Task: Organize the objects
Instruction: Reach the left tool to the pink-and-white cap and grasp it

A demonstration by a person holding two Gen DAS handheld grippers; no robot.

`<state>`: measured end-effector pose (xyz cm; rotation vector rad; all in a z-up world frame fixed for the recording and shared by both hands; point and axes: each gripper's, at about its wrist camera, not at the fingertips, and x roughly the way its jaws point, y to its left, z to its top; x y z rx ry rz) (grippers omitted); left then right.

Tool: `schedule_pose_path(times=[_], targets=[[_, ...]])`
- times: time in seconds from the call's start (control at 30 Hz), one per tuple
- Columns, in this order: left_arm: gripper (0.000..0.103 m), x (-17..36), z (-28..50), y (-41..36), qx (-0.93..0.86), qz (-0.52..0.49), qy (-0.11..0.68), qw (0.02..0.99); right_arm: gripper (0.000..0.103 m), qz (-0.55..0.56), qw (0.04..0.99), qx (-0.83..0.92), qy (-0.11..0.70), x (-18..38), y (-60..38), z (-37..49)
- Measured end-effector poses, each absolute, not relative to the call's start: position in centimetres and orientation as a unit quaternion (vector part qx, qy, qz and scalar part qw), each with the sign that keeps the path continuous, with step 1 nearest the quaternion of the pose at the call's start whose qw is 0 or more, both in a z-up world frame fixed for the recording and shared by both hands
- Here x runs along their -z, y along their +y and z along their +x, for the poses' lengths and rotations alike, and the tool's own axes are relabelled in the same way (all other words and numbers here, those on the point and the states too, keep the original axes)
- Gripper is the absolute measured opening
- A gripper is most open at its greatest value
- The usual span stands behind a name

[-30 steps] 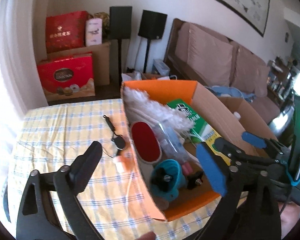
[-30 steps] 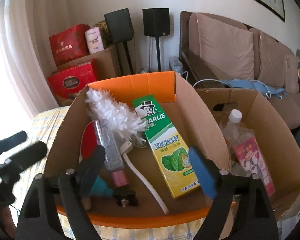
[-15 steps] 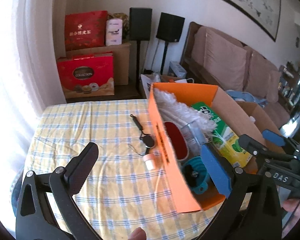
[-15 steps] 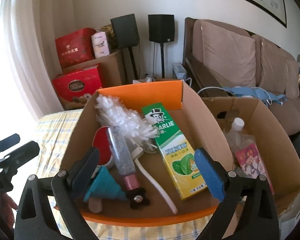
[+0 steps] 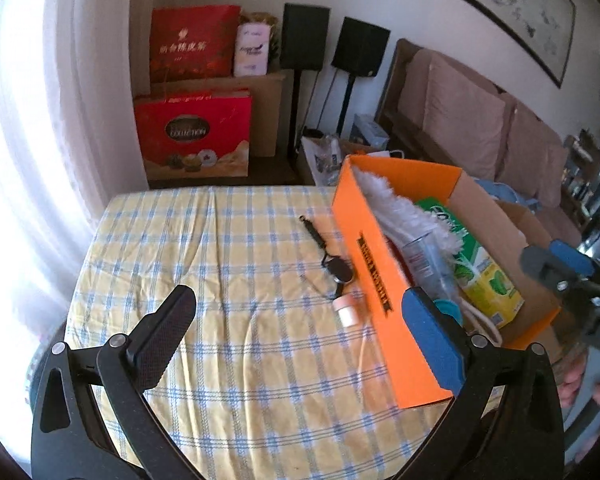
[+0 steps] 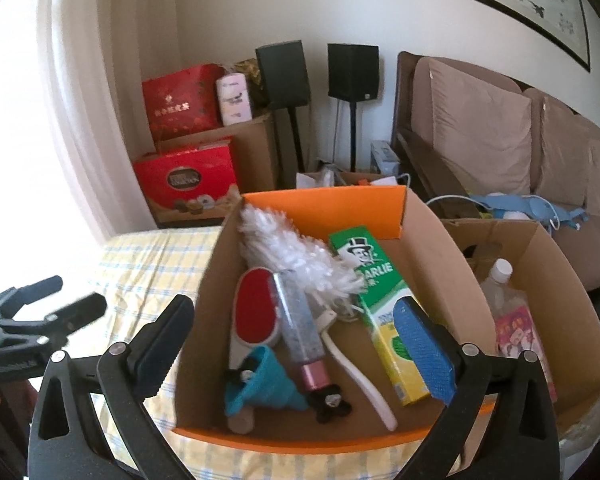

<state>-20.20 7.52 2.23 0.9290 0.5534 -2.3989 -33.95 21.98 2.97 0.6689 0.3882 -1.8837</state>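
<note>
Most of the sorting looks done: the duster, toothpaste carton (image 6: 384, 304) and teal funnel (image 6: 266, 380) already lie inside the orange box (image 5: 374, 280). Two strays remain on the checked worktop (image 5: 220, 280) just beside the box's left wall, a small pink-capped bottle (image 5: 347, 309) and a black keyring strap (image 5: 332, 258). The left claw (image 5: 300, 344) hangs over the cloth, spread wide and empty; the right claw (image 6: 300, 344) hovers above the box, equally wide and empty. Next, I'd judge, the left one must drop onto the bottle.

Your left gripper (image 5: 300, 340): black matte frame, silver screws, one black textured pad (image 5: 164, 336), one blue pad (image 5: 432, 340). Your right gripper (image 6: 296, 344): same black frame, silver screws, black pad, blue dimpled pad (image 6: 424, 352).
</note>
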Motion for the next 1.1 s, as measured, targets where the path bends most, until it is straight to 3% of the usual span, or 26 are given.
schedule_pose_path(times=[0.3,0.53,0.63,0.87,1.1], targets=[[0.097,2.0,-21.0,6.3,0.866,0.380,0.239,0.220,0.101,0.283,0.538,0.777,0.164,-3.2,20.9,-32.6],[0.075,5.3,-23.1,6.5,0.864,0.409,0.250,0.153,0.101,0.292,0.551,0.767,0.149,-3.3,21.1,-32.6],[0.070,6.1,-23.9,6.6,0.869,0.410,0.245,0.131,0.101,0.296,0.554,0.764,0.148,-3.3,21.4,-32.8],[0.070,6.9,-25.6,7.5,0.880,0.417,0.197,0.111,0.101,0.291,0.555,0.766,0.147,-3.4,21.9,-33.2],[0.065,7.6,-27.1,6.8,0.871,0.429,0.211,0.115,0.101,0.296,0.553,0.766,0.142,-3.1,21.7,-33.7]])
